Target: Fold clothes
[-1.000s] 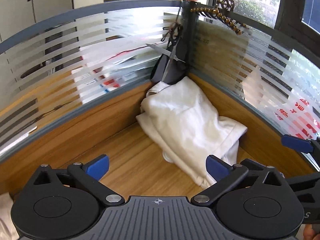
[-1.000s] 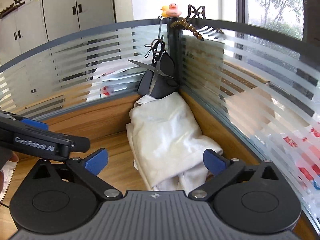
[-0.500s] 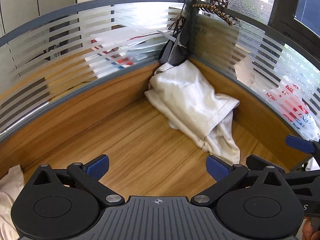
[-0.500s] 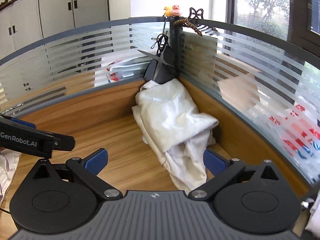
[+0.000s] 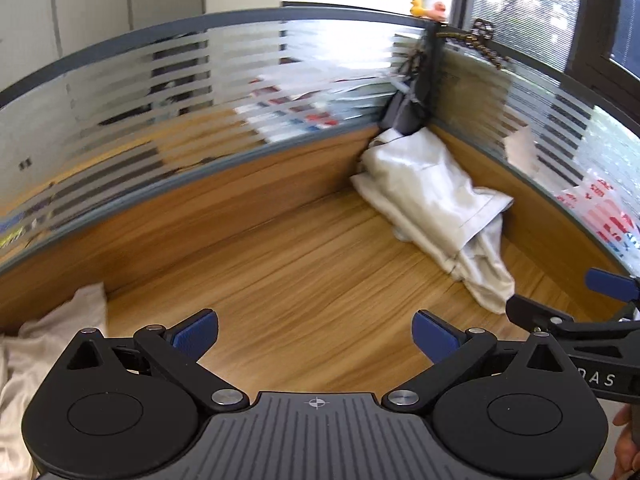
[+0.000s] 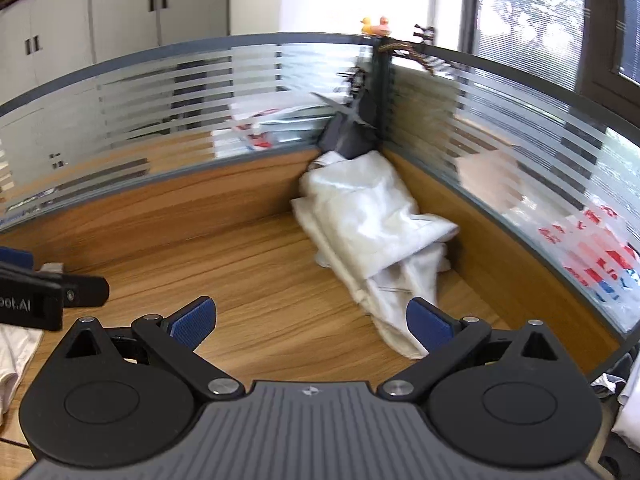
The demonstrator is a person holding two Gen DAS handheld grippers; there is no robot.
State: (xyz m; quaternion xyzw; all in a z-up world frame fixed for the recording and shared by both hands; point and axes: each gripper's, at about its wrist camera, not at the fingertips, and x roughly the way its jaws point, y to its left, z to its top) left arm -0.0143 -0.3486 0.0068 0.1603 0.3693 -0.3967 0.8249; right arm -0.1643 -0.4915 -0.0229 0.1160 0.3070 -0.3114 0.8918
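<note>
1. Two garments showed on the wooden bench [image 5: 304, 280]. A pale, crumpled garment [image 5: 48, 340] lay at the far left edge, just beside the left gripper's body, and part of it ran out of frame.
2. The left gripper [image 5: 316, 336] hung above bare wood with its two blue-padded fingers [image 5: 196, 330] spread wide and nothing between them.
3. The white folded garment [image 5: 436, 204] lay in the right rear corner of the bench, its upper end propped against the corner and its lower end trailing forward along the right-hand wall. From the right wrist view it [image 6: 372, 220] reached down to just beside the right finger.
4. The right gripper [image 6: 312, 320] was also wide apart and held nothing; its two fingers [image 6: 430, 326] stood over the wood, the right one crossing in front of the garment's trailing end. Whether it touched the cloth could not be told.
5. In the left wrist view the right gripper [image 5: 560, 300] showed at the right edge, low over the bench near the garment's hem.
6. One dark pouch [image 6: 350, 136] hung in the corner above the white garment, touching its upper end; its contents could not be seen.
7. Two toy ducks [image 6: 376, 26], one yellow and one pink, sat side by side on top of the striped glass partition [image 6: 180, 96].
8. More white cloth [image 6: 628, 396] showed past the bench's right edge.
</note>
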